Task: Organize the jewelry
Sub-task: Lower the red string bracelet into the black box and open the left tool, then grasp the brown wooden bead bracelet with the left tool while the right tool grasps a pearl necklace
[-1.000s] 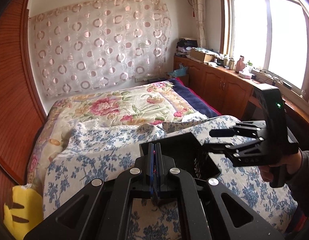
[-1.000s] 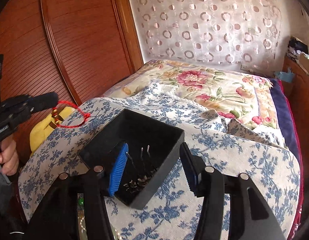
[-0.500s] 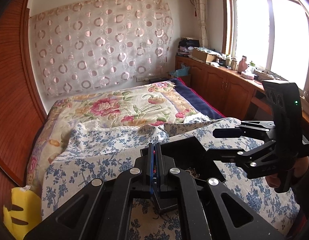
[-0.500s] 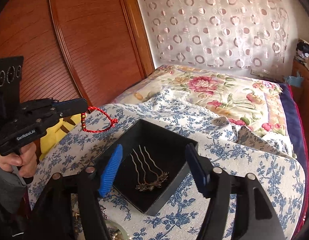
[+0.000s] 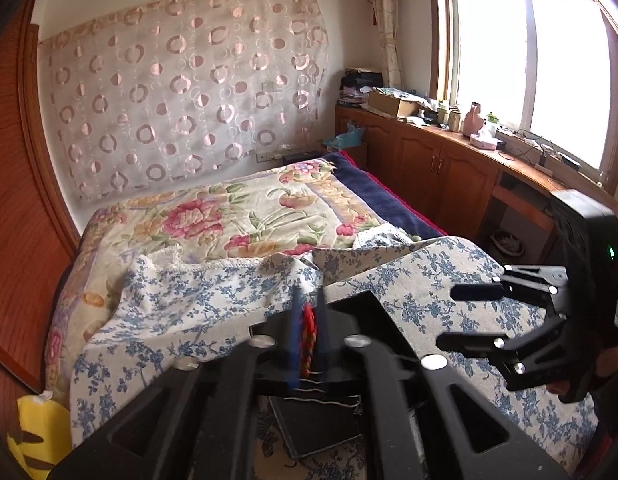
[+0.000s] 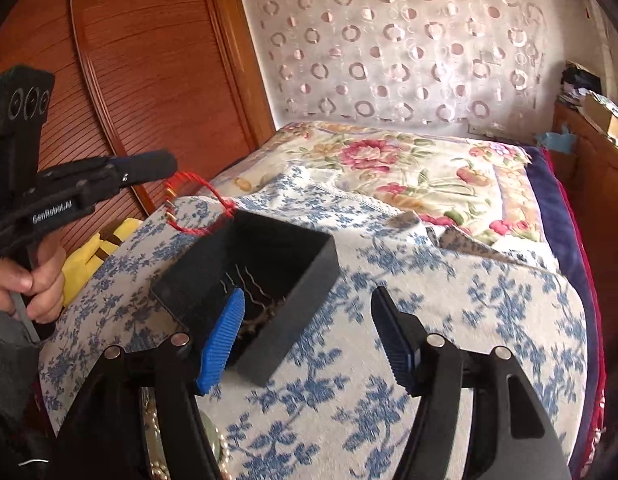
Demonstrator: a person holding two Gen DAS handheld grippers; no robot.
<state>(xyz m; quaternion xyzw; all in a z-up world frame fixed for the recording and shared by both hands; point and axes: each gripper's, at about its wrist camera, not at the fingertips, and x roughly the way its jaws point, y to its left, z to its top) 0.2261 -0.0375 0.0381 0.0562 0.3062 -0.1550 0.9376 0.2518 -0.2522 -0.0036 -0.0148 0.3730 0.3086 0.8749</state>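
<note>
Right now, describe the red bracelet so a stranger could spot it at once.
Start at the bed's blue-flowered cloth, where an open black box sits. Just above the box's near-left corner hangs the red bracelet, between the opening jaws of the left gripper. It is a red cord loop with small gold beads, unlike the metal hairpin inside the box.

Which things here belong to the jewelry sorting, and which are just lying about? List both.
Job:
- red string bracelet, hanging at the left gripper, whose jaws are opening
- black box
- hairpin inside it
- right gripper, open, empty

Lying about:
- yellow plush toy
- floral quilt
- cardboard box on the cabinet
</note>
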